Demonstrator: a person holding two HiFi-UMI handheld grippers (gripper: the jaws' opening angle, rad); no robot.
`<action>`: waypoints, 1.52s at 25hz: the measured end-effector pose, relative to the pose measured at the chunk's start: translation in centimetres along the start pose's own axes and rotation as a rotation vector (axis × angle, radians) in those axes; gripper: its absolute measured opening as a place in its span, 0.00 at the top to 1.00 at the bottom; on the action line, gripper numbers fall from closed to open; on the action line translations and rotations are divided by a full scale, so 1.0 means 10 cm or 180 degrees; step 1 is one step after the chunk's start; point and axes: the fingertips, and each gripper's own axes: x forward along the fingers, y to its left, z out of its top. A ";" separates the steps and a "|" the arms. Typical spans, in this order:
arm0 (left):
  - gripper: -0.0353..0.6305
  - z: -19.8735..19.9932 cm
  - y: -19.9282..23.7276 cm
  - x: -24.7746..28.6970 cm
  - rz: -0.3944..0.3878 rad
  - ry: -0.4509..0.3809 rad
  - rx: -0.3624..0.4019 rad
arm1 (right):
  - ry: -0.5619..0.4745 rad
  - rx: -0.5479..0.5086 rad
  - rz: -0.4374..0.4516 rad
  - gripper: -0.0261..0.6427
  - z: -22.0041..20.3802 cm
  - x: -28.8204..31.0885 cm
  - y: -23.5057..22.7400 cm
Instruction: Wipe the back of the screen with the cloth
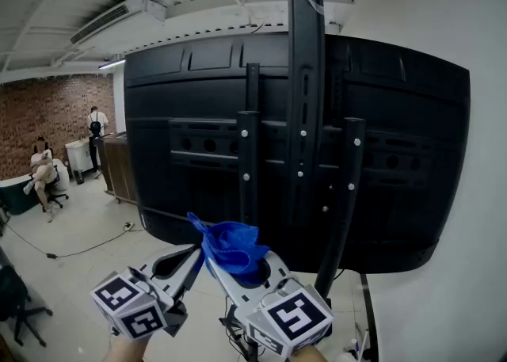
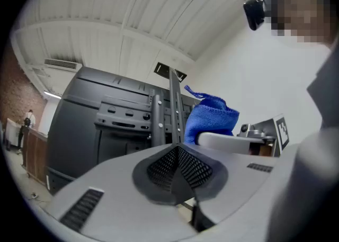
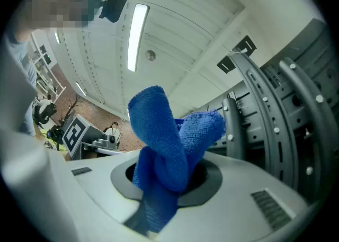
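The large black back of the screen (image 1: 198, 139) fills the head view, fixed to a black stand with vertical mounting bars (image 1: 305, 99). My right gripper (image 1: 238, 261) is shut on a bunched blue cloth (image 1: 230, 245), held just below the screen's lower edge and apart from it. In the right gripper view the cloth (image 3: 169, 151) stands up from the closed jaws, with the stand bars (image 3: 275, 108) to the right. My left gripper (image 1: 186, 261) sits close beside the right one, shut and holding nothing. The left gripper view shows the cloth (image 2: 212, 119) and the screen back (image 2: 100, 124).
A white wall (image 1: 467, 36) stands right of the screen. At far left a brick wall (image 1: 47, 115), a wooden cabinet (image 1: 119, 166) and two people (image 1: 43, 170) are in the room behind. Cables (image 1: 71, 249) run over the floor.
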 end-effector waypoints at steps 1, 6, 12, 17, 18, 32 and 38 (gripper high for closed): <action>0.94 0.09 0.07 0.01 0.0017 0.0006 0.0021 | -0.0013 -0.0007 0.0014 0.81 0.04 0.09 -0.04; 0.94 0.59 0.60 0.04 0.0214 -0.0046 0.0200 | -0.0106 -0.0162 0.0090 0.81 0.36 0.72 -0.22; 0.94 1.22 1.64 0.20 0.0286 -0.0230 0.0344 | 0.0030 -0.0459 0.0165 0.81 0.69 2.03 -0.44; 0.94 1.72 2.66 0.45 0.0147 -0.0449 0.0367 | 0.0011 -0.0479 0.0086 0.82 1.11 3.31 -0.74; 0.94 1.80 2.89 0.50 0.0141 -0.0490 0.0358 | 0.0009 -0.0437 0.0068 0.82 1.16 3.57 -0.81; 0.94 2.42 4.77 0.91 -0.0034 -0.0651 0.0381 | 0.0556 -0.0184 -0.0435 0.82 1.09 6.00 -1.54; 0.94 2.55 4.72 1.09 -0.0199 -0.0787 0.0396 | 0.0683 -0.0287 -0.0619 0.83 1.13 5.96 -1.66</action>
